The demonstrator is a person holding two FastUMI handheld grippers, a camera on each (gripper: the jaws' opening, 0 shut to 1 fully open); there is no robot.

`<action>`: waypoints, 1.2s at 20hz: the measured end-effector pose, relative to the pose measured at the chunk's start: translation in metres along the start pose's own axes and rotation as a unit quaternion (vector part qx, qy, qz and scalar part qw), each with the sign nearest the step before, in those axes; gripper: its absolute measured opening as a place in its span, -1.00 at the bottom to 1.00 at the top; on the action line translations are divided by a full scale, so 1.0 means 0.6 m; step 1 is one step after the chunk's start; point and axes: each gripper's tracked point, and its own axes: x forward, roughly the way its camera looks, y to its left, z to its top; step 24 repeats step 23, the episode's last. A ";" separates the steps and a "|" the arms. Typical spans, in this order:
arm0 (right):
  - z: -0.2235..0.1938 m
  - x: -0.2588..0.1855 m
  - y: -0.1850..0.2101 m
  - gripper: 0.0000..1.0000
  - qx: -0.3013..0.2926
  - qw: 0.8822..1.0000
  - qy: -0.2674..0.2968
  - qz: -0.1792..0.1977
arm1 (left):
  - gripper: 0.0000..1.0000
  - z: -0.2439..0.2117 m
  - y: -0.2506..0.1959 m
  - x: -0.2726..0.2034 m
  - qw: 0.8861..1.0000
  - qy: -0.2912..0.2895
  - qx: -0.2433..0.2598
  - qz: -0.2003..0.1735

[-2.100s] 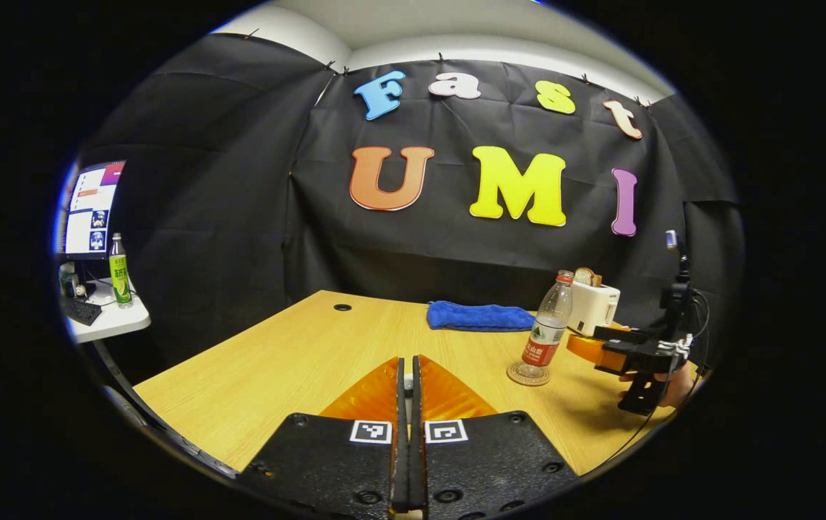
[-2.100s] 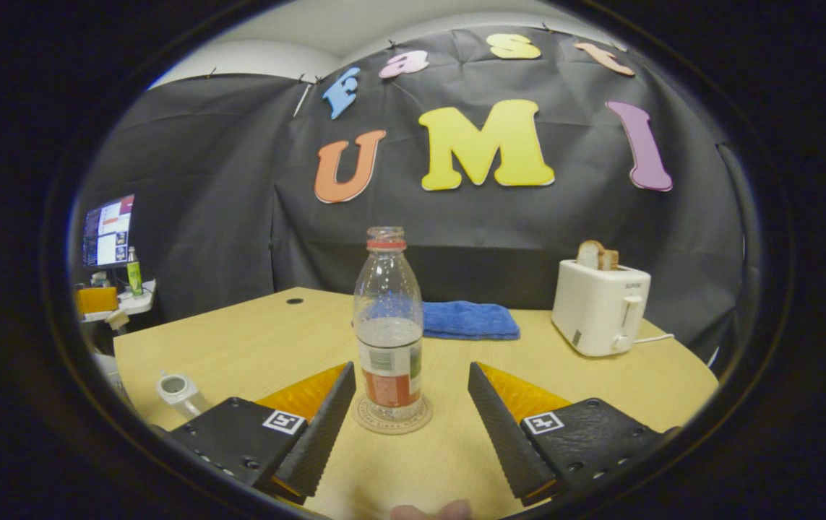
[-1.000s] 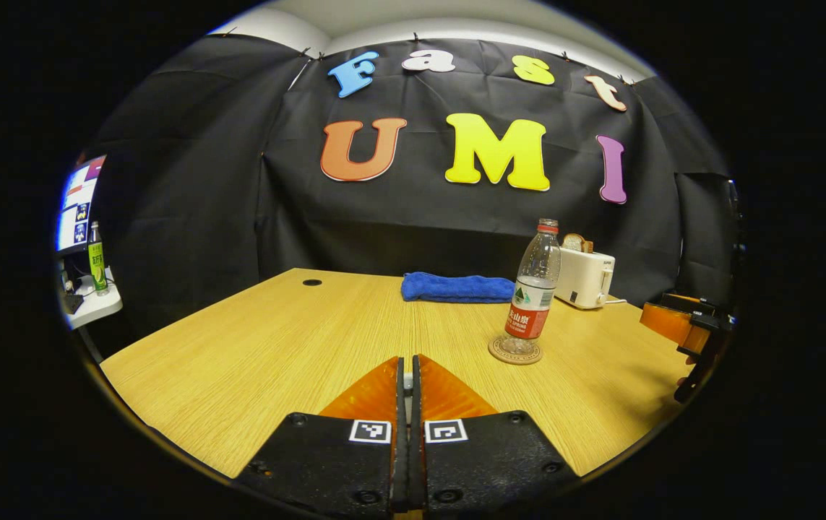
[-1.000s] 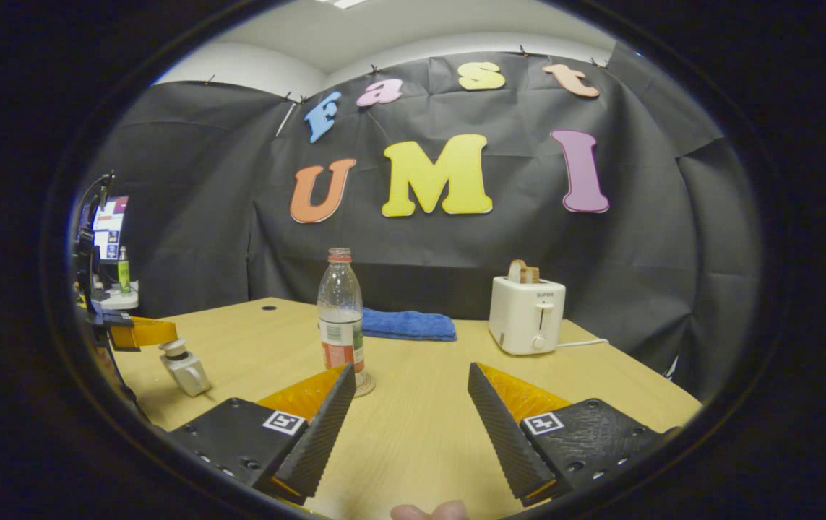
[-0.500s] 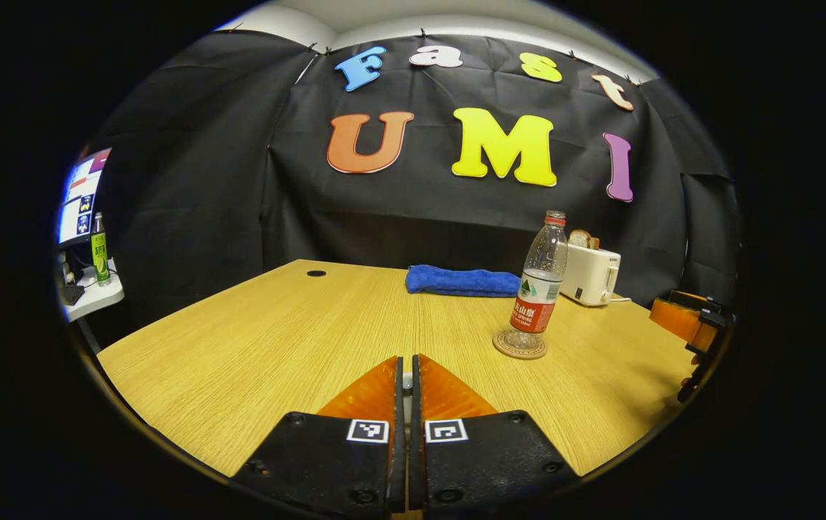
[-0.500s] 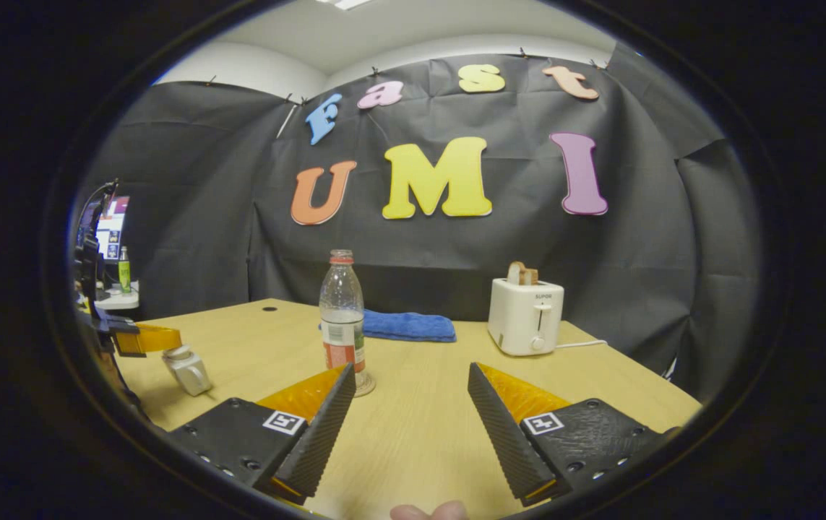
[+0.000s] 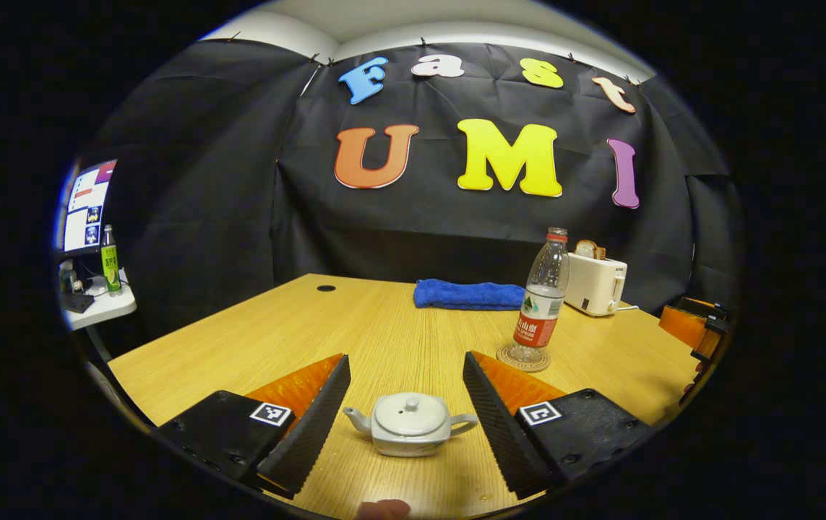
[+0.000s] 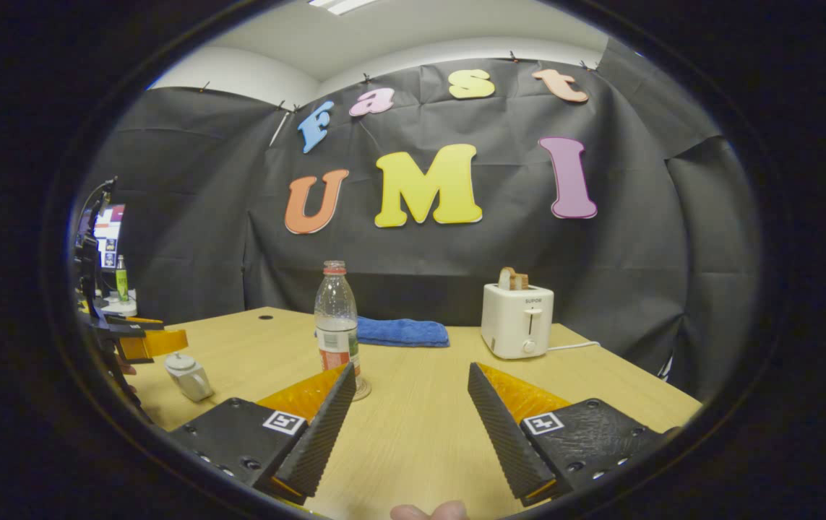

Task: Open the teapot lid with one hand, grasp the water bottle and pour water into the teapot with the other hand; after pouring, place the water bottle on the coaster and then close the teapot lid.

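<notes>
Left claw (image 7: 405, 404) was wide, straddling teapot (image 7: 410, 432) near surface's (image 7: 355, 325) front edge; lid (image 7: 410, 414) prob. seated. Right claw (image 8: 411, 412) wide, empty. Verify seat w/ light tap.

A folded blue towel (image 7: 469, 295) lies at the far edge of the wooden counter (image 7: 297, 339), centre of the frame. To its right stands a white toaster (image 7: 595, 284) holding bread. At far left, a monitor (image 7: 86, 207) and a green bottle (image 7: 109, 260) sit on a white side table (image 7: 98, 310).
</notes>
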 end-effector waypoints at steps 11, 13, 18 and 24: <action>0.108 -0.093 -0.045 0.87 -0.016 0.996 -0.064 -0.064 | 0.95 0.163 -0.165 -0.077 0.994 -0.101 0.026 -0.024; 0.116 -0.115 -0.055 0.84 -0.019 0.995 -0.070 -0.071 | 0.95 0.149 -0.187 -0.086 0.994 -0.099 0.046 -0.029; 0.110 -0.140 -0.060 0.87 -0.016 0.995 -0.063 -0.078 | 0.97 0.135 -0.222 -0.107 0.993 -0.097 0.036 -0.052; 0.108 -0.139 -0.048 0.87 -0.021 0.995 -0.062 -0.079 | 0.98 0.132 -0.215 -0.110 0.993 -0.098 0.033 -0.051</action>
